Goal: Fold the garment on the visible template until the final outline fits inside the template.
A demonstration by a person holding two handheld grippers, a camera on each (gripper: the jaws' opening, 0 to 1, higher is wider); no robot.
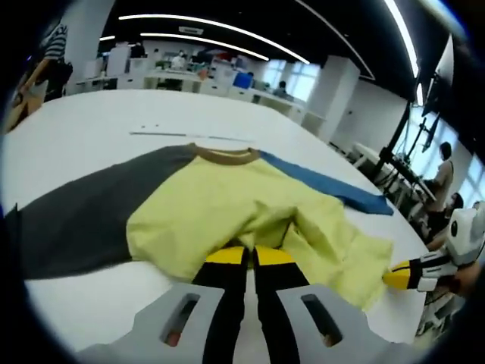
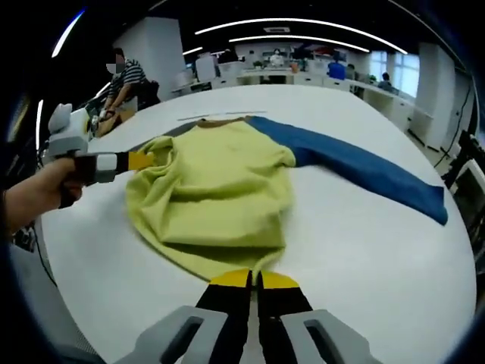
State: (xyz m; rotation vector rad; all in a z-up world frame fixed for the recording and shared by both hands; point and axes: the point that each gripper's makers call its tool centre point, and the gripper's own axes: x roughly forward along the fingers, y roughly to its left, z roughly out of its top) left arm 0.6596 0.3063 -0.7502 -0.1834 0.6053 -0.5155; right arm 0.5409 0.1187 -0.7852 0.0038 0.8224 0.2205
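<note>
In the left gripper view, the shirt (image 1: 227, 205) lies in the middle of the white table (image 1: 83, 136). Its body is yellow, one sleeve is dark grey (image 1: 83, 216) and the other sleeve is blue (image 1: 326, 182). The brown collar points to the far edge of the table. The left gripper (image 1: 248, 256) has its yellow tips pressed close together on the near hem of the shirt, and it seems to pinch the cloth. The other gripper (image 1: 402, 274) comes in from the right and touches the crumpled yellow corner near that edge.

In the right gripper view, the shirt (image 2: 220, 189) is bunched up, with its bottom part pulled over the body. The blue sleeve (image 2: 364, 171) lies flat and straight toward the right edge of the table (image 2: 364, 258). The right gripper (image 2: 255, 280) has its tips close together on the yellow hem, likely holding it. The left gripper (image 2: 140, 161), held by a hand (image 2: 38, 193), touches the shirt's far side.

I cannot make out a template under the shirt.

The shirt looks soft, light and floppy. It will sag and wrinkle, so it is best held at the hem and corners.
</note>
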